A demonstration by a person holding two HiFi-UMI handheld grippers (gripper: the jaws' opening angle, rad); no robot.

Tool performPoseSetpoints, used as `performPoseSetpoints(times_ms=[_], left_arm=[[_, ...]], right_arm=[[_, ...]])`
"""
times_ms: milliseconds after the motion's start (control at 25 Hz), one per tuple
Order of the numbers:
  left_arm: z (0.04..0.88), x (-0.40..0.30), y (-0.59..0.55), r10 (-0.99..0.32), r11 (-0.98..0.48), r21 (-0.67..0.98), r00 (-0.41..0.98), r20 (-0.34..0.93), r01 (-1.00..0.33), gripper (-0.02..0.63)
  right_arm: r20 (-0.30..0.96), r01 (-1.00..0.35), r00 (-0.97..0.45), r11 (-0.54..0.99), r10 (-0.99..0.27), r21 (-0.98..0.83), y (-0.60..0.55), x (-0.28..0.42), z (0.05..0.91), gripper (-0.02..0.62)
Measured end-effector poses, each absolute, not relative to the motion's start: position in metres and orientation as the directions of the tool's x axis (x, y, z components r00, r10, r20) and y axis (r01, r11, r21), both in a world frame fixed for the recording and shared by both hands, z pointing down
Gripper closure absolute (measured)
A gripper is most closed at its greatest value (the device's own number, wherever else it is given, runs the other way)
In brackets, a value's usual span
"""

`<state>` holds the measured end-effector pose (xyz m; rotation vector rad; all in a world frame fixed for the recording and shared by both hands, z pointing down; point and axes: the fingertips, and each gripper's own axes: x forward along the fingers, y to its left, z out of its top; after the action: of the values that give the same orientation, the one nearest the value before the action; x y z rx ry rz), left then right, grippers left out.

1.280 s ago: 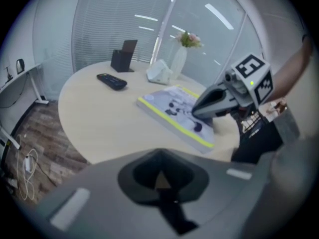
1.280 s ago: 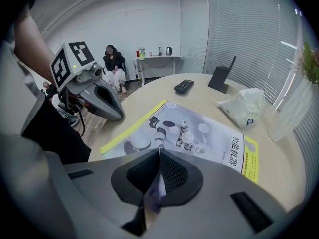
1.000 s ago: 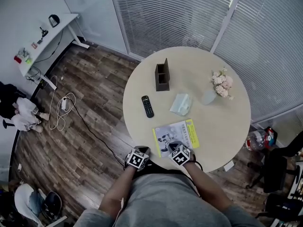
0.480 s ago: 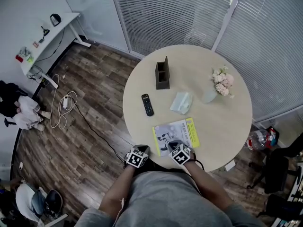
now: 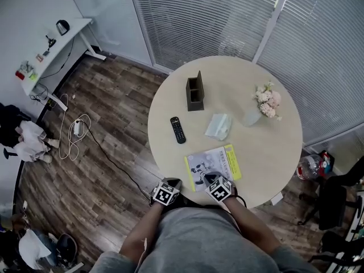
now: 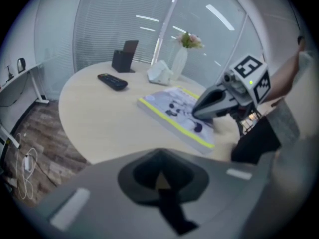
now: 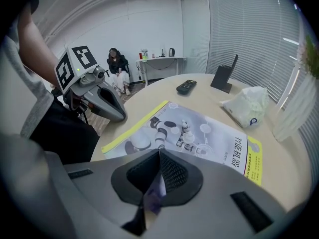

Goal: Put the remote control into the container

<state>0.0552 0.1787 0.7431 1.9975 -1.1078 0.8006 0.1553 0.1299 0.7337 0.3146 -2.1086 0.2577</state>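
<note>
The black remote control lies on the left part of the round table, with the dark open-topped container standing upright beyond it. Both show in the left gripper view, remote and container, and in the right gripper view, remote and container. My left gripper hangs at the table's near edge, shut and empty. The right gripper is shut over the near end of a booklet, holding nothing. Both are far from the remote.
A crumpled plastic bag lies right of the remote. A vase of pink flowers stands at the right. Window blinds run behind the table. A white desk and floor cables are at the left. A person sits far off.
</note>
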Motion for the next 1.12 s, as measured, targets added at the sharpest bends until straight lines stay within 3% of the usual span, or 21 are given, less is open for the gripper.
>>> performPoseSetpoints(times_ms=[320,840,1120], left_arm=[[0.744,0.057,0.179,-0.382,-0.463,0.325,0.517,0.766,-0.824,0.611],[0.748,0.058,0.183,-0.09,-0.669,0.467,0.687,0.721,-0.578,0.609],[0.732,0.025,0.151,-0.136,-0.65,0.481,0.713,0.688,-0.588,0.609]], right_arm=[[0.854,-0.348,-0.503,0.935,-0.129,-0.064,0.128,0.156,0.734,0.577],[0.864,-0.446,-0.475,0.892,-0.167,-0.073,0.128,0.156,0.736,0.577],[0.873,-0.481,-0.455,0.873,-0.174,-0.077,0.127,0.156,0.736,0.577]])
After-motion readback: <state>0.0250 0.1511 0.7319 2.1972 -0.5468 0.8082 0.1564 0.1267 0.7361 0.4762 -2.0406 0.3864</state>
